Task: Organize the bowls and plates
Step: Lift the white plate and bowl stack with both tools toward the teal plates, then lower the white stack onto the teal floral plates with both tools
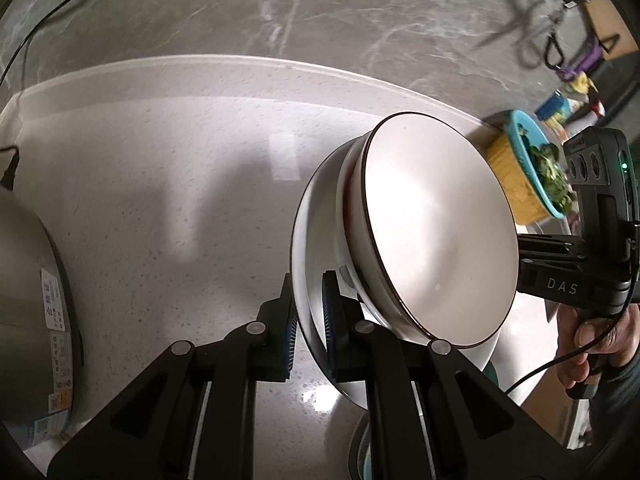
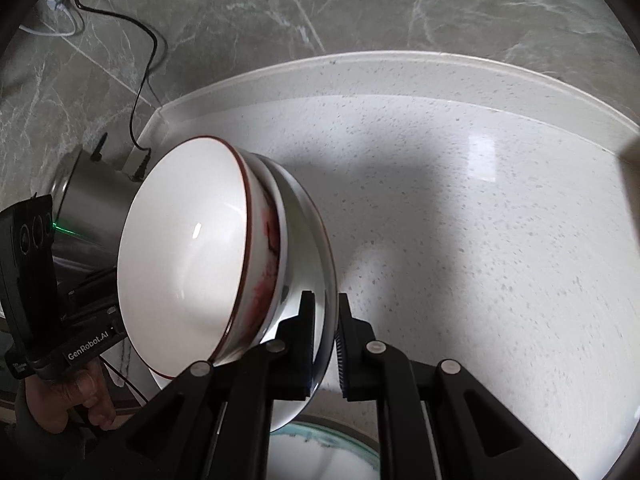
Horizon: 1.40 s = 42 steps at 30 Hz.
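Observation:
A white plate point(image 1: 310, 240) with a dark rim carries a stack of white bowls point(image 1: 436, 232) with a brown rim and red marks on the side. Both grippers hold the plate from opposite sides, above the white speckled counter point(image 1: 180, 200). My left gripper point(image 1: 310, 312) is shut on the plate's rim. In the right wrist view my right gripper point(image 2: 325, 332) is shut on the same plate point(image 2: 316, 248), with the bowls point(image 2: 180, 256) stacked on it. The other gripper shows in each view, the right one point(image 1: 568, 272) and the left one point(image 2: 60, 320).
A steel pot point(image 1: 32, 312) stands at the left of the counter, also seen in the right wrist view point(image 2: 96, 208). A blue-rimmed yellow bowl of greens point(image 1: 524, 168) sits at the far right. A teal-edged dish point(image 2: 324, 456) lies below the plate. A marble wall point(image 1: 280, 8) backs the counter.

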Each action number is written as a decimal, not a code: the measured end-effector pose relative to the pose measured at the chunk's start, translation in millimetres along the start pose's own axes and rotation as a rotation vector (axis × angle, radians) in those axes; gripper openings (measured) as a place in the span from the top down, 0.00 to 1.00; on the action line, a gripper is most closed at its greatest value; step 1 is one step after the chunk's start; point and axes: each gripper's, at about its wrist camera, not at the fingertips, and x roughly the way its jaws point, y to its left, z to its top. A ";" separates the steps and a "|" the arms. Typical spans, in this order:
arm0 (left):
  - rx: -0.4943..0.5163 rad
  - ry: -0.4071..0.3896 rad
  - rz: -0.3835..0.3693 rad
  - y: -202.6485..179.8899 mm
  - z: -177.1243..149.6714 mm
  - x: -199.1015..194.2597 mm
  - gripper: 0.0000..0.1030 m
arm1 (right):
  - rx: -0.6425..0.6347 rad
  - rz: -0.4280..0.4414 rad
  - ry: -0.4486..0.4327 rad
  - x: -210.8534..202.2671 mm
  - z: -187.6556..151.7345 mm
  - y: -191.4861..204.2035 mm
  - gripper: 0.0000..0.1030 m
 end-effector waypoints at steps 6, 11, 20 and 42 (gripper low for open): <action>0.073 0.013 -0.039 -30.9 -12.4 -11.0 0.91 | 0.057 -0.029 -0.040 -23.2 -23.2 -2.9 0.88; 0.125 0.039 -0.075 -52.2 -30.0 -13.4 0.91 | 0.123 -0.041 -0.062 -37.5 -54.7 -9.1 0.88; 0.167 0.081 -0.111 -84.8 -77.8 -14.4 0.91 | 0.202 -0.061 -0.062 -51.0 -112.0 -16.3 0.88; 0.164 0.157 -0.108 -107.1 -188.8 -1.1 0.91 | 0.282 -0.044 -0.018 -45.4 -217.1 -29.5 0.88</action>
